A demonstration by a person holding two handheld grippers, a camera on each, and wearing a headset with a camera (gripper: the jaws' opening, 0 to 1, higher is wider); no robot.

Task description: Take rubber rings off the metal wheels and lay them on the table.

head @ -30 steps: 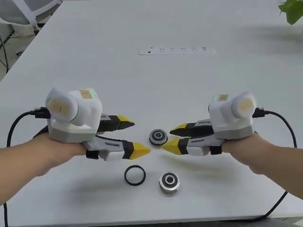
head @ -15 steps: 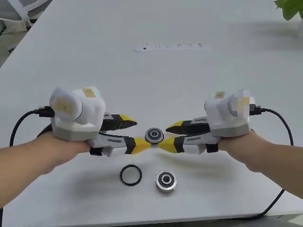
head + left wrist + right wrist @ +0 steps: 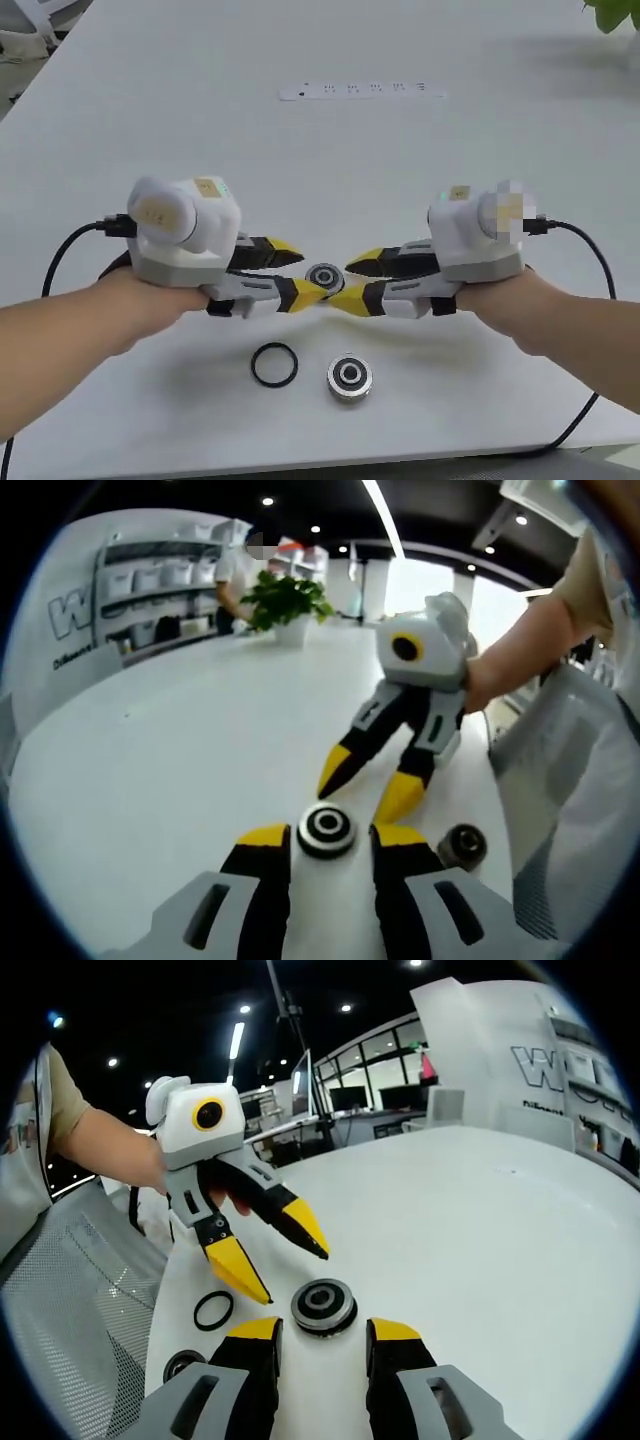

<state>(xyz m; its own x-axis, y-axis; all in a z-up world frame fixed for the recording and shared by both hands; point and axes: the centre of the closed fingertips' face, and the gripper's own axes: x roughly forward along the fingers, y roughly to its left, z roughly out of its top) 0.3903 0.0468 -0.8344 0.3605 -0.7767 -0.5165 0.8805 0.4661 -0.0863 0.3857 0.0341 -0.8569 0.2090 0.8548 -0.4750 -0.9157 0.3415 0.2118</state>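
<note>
Cut-off "W" on white wall (image 3: 530, 1065)

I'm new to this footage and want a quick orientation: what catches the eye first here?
The yellow-tipped left gripper and right gripper meet tip to tip over the white table, both open, with a small metal wheel between their tips. Nearer the person, a loose black rubber ring and a second wheel lie side by side.

White table (image 3: 300, 150), shelves (image 3: 150, 590), ceiling spotlights (image 3: 267, 500)
</note>
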